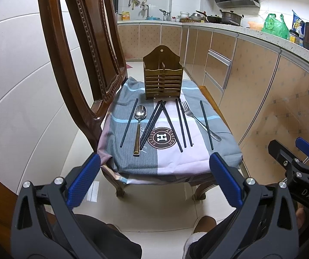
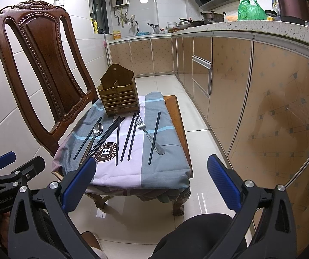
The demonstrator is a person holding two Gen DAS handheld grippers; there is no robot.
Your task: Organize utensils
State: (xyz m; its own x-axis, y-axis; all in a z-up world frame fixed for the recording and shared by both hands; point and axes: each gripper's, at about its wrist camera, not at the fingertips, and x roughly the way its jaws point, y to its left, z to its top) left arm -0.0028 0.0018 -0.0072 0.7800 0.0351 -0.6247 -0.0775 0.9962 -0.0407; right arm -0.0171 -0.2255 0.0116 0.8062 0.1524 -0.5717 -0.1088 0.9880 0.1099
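Your left gripper [image 1: 154,179] and right gripper [image 2: 152,181] are both wide open, holding nothing, near the chopsticks [image 1: 181,123], spoon [image 1: 140,116] and fork [image 1: 194,116].

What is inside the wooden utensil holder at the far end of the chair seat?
Nothing rises above the rim of the wooden utensil holder; only its centre divider shows. Its slatted front hides the bottom of both compartments. The spoon, fork and chopsticks lie outside on the cloth.
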